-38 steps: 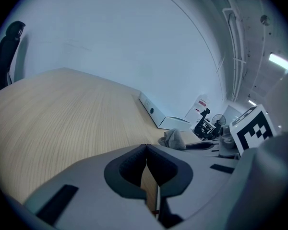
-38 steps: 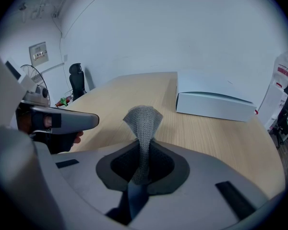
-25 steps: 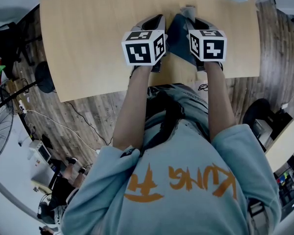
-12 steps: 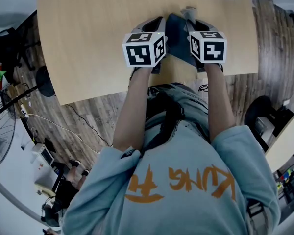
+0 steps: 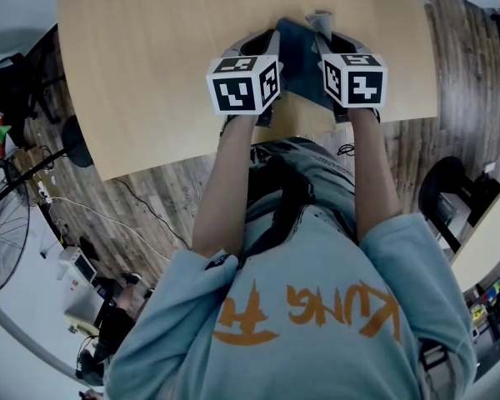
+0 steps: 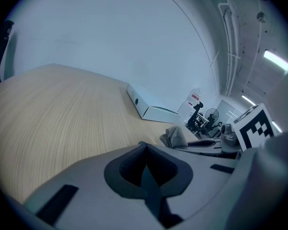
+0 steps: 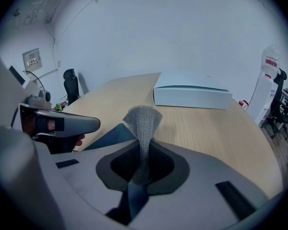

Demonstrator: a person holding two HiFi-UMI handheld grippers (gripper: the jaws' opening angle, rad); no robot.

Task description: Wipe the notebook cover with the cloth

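Pale wood tabletop (image 5: 150, 57) carries a dark blue notebook (image 5: 296, 44), lying flat between the two grippers near the person's edge. The right gripper (image 7: 139, 169) is clamped on a grey cloth (image 7: 143, 121) that stands up just beside the notebook. The left gripper (image 6: 146, 169) has its jaws pressed together, holding nothing. A white box (image 7: 192, 96) sits further back.
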